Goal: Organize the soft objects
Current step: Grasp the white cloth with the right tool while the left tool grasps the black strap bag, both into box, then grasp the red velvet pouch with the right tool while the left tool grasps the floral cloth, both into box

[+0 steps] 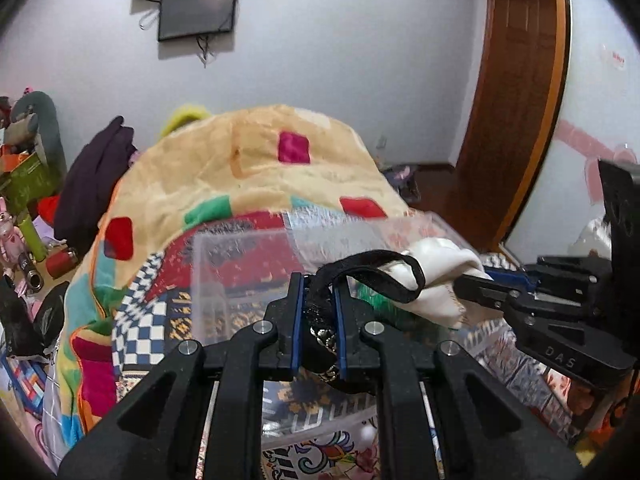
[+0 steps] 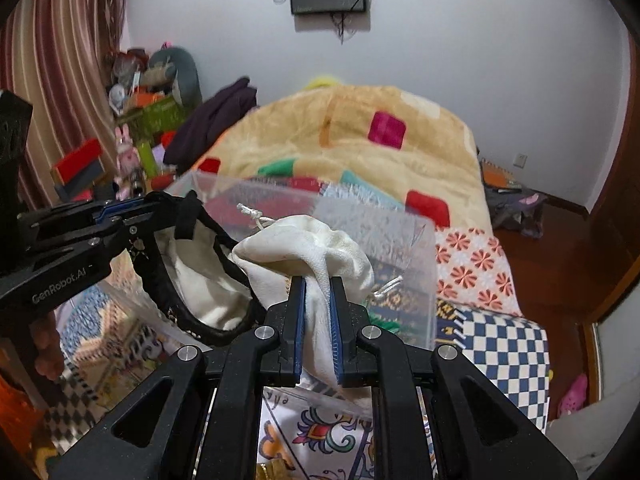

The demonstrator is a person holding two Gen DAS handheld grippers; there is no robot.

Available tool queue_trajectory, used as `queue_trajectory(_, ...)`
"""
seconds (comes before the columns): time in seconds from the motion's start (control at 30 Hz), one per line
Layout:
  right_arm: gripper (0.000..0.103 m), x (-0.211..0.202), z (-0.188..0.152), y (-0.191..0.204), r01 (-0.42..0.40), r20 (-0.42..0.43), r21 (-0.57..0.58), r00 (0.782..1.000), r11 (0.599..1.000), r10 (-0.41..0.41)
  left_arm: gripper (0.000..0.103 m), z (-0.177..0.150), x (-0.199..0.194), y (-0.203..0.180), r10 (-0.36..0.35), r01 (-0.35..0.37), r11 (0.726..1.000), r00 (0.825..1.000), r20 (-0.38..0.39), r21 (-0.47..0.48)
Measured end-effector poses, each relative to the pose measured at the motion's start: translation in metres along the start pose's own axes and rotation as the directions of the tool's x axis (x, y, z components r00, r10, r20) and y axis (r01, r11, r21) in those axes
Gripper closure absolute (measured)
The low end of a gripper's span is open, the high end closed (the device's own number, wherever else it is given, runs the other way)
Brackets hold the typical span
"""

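My left gripper (image 1: 318, 292) is shut on a black band with gold trim (image 1: 372, 270), which loops toward the right. My right gripper (image 2: 318, 292) is shut on a white drawstring cloth pouch (image 2: 304, 246). The pouch also shows in the left wrist view (image 1: 432, 276), pinched by the right gripper (image 1: 478, 284). In the right wrist view the left gripper (image 2: 160, 208) holds the black band (image 2: 160, 280), which loops around the white cloth. Both are held above a clear plastic box (image 2: 400, 248), which also shows in the left wrist view (image 1: 240, 264).
The box sits on a bed with patterned covers (image 2: 476, 260). A beige blanket with coloured squares (image 1: 248, 168) is heaped behind it. Cluttered toys and boxes (image 2: 136, 136) stand at the far left. A wooden door (image 1: 516, 92) is on the right.
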State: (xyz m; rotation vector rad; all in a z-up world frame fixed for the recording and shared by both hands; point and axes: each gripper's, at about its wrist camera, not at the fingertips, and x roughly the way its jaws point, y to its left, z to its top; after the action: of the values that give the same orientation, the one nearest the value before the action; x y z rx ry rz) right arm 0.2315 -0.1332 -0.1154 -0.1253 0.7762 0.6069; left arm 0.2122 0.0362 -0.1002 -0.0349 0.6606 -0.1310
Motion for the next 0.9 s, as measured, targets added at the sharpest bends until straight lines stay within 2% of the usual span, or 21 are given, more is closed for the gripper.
queue_trajectory(0.13, 0.089, 0.005, -0.002, 0.005, 0.012, -0.029, -0.027, 1.000, 1.000, -0.013, 0.086, -0.006, 0.006, -0.004, 0.010, -0.009, 1.000, 0.999, -0.032, 0.022)
queue_trajectory(0.23, 0.073, 0.003, -0.002, 0.007, 0.013, -0.035, -0.033, 0.999, 0.999, -0.014, 0.077, -0.008, 0.004, -0.004, 0.010, -0.008, 1.000, 0.999, -0.052, 0.022)
queue_trajectory(0.3, 0.054, -0.002, -0.001, 0.007, 0.021, -0.022, -0.029, 1.000, 0.999, -0.022, 0.072, -0.008, -0.001, -0.003, 0.006, -0.005, 1.000, 0.998, -0.060, 0.018)
queue_trajectory(0.43, 0.042, -0.021, 0.002, 0.005, 0.031, 0.015, -0.022, 0.999, 0.999, -0.031, 0.057, -0.007, -0.018, -0.003, -0.008, 0.008, 1.000, 0.999, -0.048, 0.007)
queue_trajectory(0.6, 0.021, -0.046, 0.007, 0.002, 0.027, 0.062, 0.008, 0.998, 1.000, -0.027, 0.041, -0.004, -0.052, -0.007, 0.000, 0.000, 1.000, 1.000, 0.001, 0.011)
queue_trajectory(0.77, 0.015, -0.074, 0.001, -0.002, 0.028, 0.092, 0.038, 0.995, 0.999, -0.032, 0.024, -0.010, -0.081, -0.016, 0.001, -0.002, 1.000, 1.000, 0.024, 0.024)
queue_trajectory(0.9, 0.012, -0.088, -0.010, -0.005, 0.031, 0.086, 0.062, 0.996, 0.998, -0.036, 0.015, -0.023, -0.097, -0.023, -0.011, 0.010, 1.000, 1.000, 0.023, 0.028)
